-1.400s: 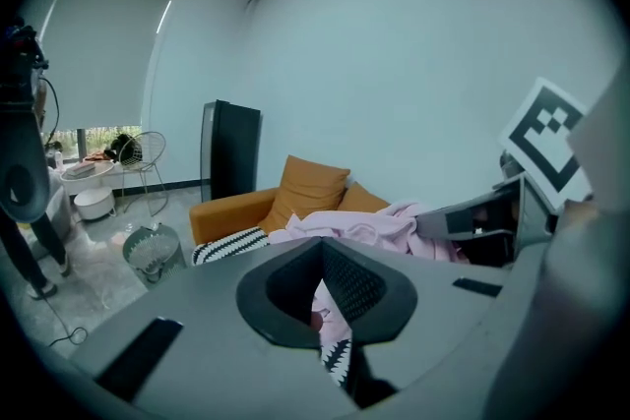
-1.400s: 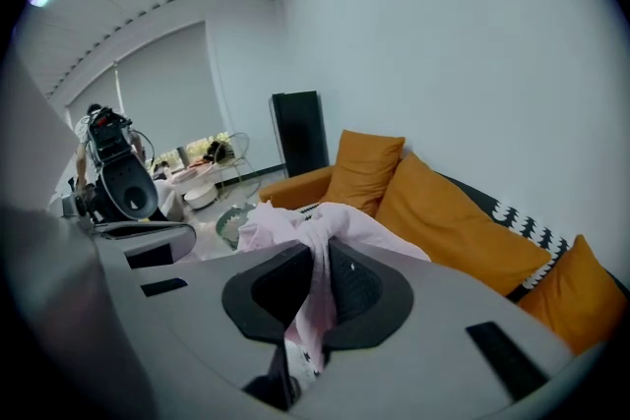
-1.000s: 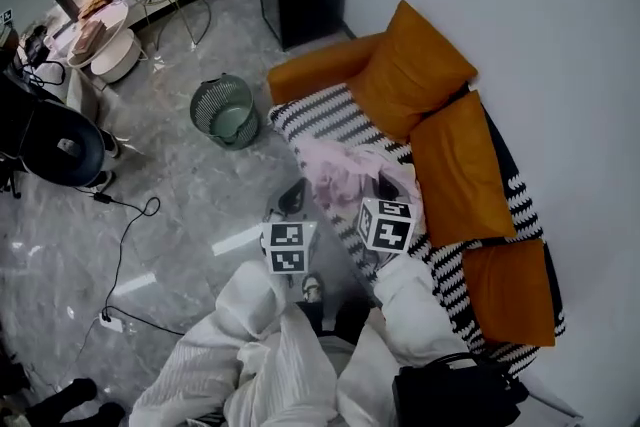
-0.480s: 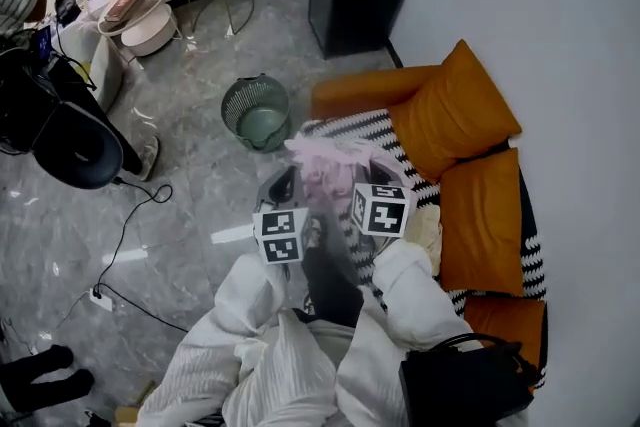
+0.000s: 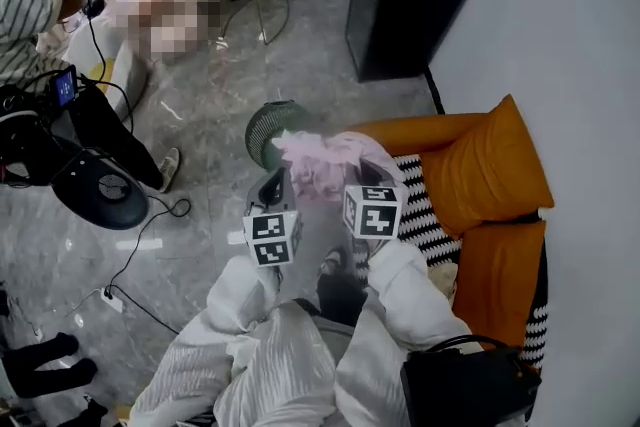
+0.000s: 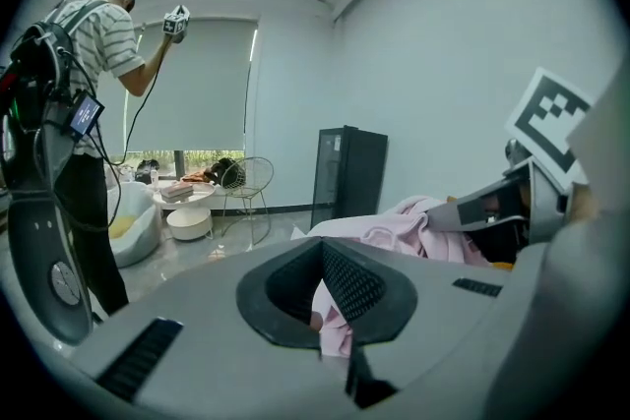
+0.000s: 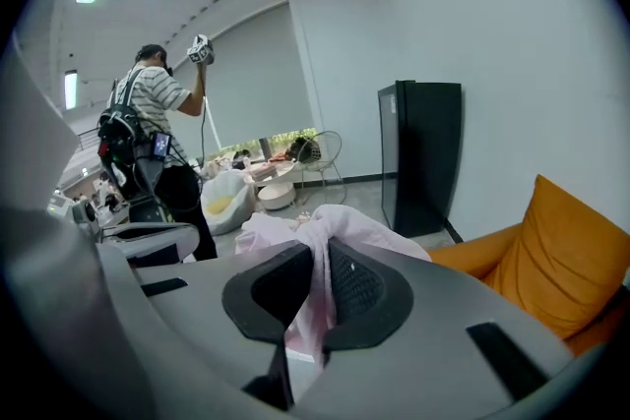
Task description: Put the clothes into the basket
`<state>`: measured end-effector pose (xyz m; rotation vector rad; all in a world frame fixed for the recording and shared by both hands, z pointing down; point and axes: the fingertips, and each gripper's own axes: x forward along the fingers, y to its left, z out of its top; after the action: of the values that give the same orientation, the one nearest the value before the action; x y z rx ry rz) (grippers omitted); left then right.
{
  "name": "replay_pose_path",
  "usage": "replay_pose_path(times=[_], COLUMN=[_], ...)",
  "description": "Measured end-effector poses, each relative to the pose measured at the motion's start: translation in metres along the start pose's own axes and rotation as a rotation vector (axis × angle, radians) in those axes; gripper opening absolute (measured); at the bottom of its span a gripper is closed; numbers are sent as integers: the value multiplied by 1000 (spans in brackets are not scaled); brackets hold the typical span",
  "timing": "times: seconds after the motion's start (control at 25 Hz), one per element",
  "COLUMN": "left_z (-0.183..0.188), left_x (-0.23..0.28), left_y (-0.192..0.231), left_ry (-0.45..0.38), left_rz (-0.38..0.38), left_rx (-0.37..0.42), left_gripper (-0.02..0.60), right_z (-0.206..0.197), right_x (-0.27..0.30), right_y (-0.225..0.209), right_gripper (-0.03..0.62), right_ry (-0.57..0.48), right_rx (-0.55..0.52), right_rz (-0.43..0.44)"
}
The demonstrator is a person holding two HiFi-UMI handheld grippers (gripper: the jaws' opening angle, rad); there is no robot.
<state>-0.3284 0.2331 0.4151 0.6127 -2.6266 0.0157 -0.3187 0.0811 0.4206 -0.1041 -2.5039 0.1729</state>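
Our left hand-held gripper (image 5: pixel 272 186) and right hand-held gripper (image 5: pixel 369 172) are both clamped on the pink garment (image 5: pixel 318 163), near the green basket (image 5: pixel 266 123).

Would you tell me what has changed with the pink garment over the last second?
The left gripper and right gripper carried the pink garment off the striped sofa toward the green mesh basket. It now hangs right beside it. Both grippers kept their grip, and the basket stands where it did.

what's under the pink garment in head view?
Only the green basket, with its left side showing. The pink garment covers the rest, so the basket's inside can't be seen.
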Motion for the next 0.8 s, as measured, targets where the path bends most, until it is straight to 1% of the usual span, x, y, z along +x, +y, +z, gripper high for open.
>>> replay_pose_path(times=[0.2,0.32,0.52,0.68,0.8], left_z=[22,24,19,18,9], left_x=[41,54,96,124,140], left_y=[46,79,127,154,178], left_ry=[-22,-13,46,91,122], left_rz=[79,111,114,96,95], left_rx=[-29,-60,-79,-73,-84], left_gripper=[5,6,6,6,6], right_z=[32,39,52,51,43], right_x=[58,86,138,177,207], right_y=[6,20,47,64,78], right_gripper=[49,49,49,49,49], right_ry=[19,56,103,149,183], right_rx=[-38,-49,-74,-65,-54], right_rz=[32,47,53,64,63])
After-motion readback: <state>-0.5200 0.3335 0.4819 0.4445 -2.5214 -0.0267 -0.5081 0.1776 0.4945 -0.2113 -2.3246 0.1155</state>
